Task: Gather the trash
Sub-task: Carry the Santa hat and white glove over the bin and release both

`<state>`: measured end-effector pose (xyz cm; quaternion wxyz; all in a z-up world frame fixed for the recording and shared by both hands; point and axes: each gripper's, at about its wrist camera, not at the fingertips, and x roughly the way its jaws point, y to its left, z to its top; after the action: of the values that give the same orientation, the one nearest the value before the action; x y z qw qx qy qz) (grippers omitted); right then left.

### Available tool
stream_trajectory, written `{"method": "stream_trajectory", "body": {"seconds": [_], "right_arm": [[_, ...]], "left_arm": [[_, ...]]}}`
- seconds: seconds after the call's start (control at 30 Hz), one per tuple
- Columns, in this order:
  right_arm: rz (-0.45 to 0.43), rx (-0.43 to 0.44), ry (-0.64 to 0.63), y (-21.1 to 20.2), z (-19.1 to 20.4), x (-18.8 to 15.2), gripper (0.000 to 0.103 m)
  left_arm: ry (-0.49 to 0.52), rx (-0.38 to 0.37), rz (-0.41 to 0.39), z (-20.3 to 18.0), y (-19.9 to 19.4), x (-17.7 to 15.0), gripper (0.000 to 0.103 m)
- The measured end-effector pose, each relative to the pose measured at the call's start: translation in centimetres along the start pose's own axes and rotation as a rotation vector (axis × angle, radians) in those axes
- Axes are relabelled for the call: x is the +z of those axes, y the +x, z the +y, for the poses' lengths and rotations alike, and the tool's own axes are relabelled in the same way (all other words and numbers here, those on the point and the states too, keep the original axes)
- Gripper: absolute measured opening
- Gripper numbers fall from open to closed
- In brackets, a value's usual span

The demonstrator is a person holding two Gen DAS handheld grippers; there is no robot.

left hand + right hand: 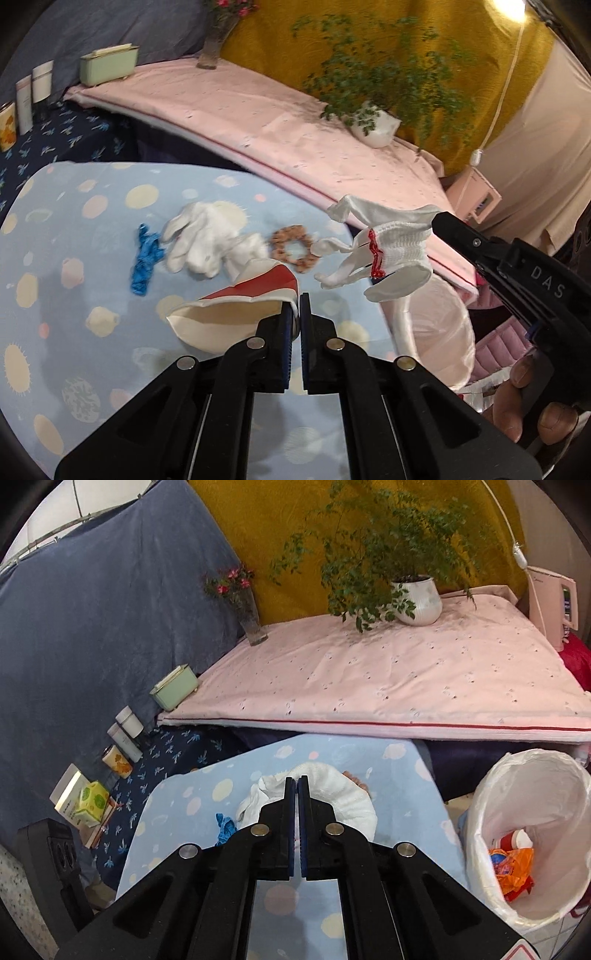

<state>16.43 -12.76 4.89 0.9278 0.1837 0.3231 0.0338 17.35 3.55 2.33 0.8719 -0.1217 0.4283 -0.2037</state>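
My left gripper (pixel 298 299) is shut on the rim of a crushed red-and-white paper cup (pixel 236 314), held above the light-blue spotted tablecloth (pixel 74 332). To its right, my right gripper (pixel 437 221) is shut on a white glove with a red-stitched cuff (pixel 391 243), which dangles in the air. In the right wrist view that glove (pixel 343 794) bulges past the closed right gripper (pixel 297 781). Another white glove (pixel 199 243), a crumpled blue glove (pixel 146 258) and a brownish scrunchie (pixel 295 249) lie on the cloth. The white-lined bin (pixel 480 812) stands at the table's right with wrappers inside.
A pink-covered surface (pixel 406 672) lies behind the table, with a potted plant (pixel 419 598), a flower vase (pixel 251 620) and a green box (pixel 173 688) on it. Bottles and cartons (pixel 122 738) line the left. A person's fingers (pixel 554 417) hold the right gripper's handle.
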Motion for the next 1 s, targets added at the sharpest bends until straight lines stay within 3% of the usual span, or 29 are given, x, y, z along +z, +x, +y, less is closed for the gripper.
{"method": "stream_trajectory", "body": {"seconds": [0.5, 1.0], "right_arm": [[-0.116, -0.158, 0.108, -8.2, -10.4, 0.4, 0.002], [-0.115, -0.253, 0.238, -10.8, -19.1, -1.5, 0.003]], "left_arm": [[0.178, -0.146, 0.035, -12.9, 1.9, -0.2, 0.003], [0.306, -0.213, 0.133, -22.3, 7.1, -2.5, 0.004]]}}
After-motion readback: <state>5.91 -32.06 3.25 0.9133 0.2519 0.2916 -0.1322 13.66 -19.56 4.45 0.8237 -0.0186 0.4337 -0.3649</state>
